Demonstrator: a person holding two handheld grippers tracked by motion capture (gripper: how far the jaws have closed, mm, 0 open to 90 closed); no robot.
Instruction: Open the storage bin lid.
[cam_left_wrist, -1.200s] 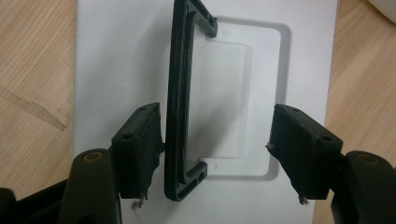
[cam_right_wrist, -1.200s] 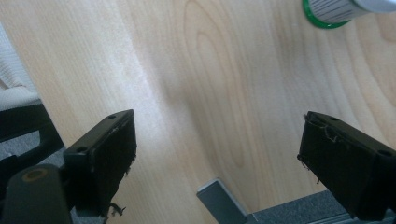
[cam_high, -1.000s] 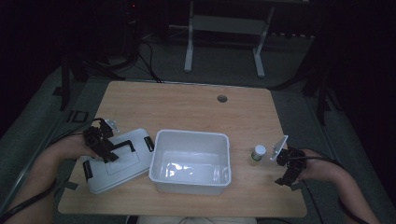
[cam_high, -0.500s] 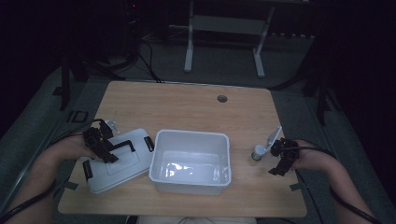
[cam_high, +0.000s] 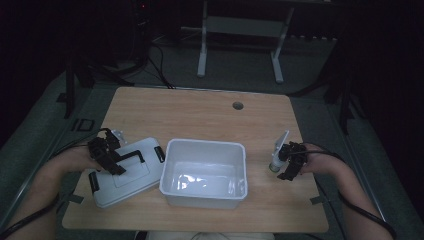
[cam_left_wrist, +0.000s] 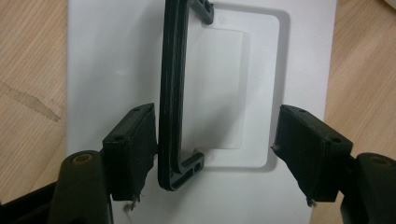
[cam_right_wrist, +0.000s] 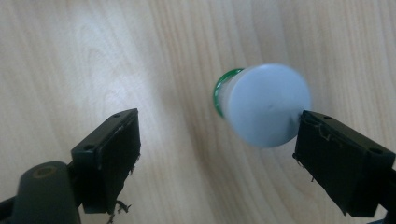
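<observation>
1. The little bottle (cam_right_wrist: 261, 105) with the pale cap and green band stands upright on the table (cam_high: 200, 112), just right of the white bin (cam_high: 205, 172) and close to the table's right edge.

2. The right gripper (cam_right_wrist: 217, 163) has its jaws spread wide around it. One pad looks right up against the cap's edge and the other is well off, so no squeeze yet. Looks to me like the pickup is just starting.

3. To do it well, I'd centre the bottle between the pads first, then go lower so they close on the body and not the cap. Otherwise that near pad could tip it.

4. The left gripper (cam_left_wrist: 212, 154) hangs over the white lid (cam_high: 125, 172) lying left of the bin, jaws partly open. The black handle (cam_left_wrist: 175, 93) sits beside one pad, nothing clamped.

5. The right gripper view gives the off-centre cap, which the high view is too dim and small for. The high view gives the layout: bottle, bin and lid in a row.
</observation>
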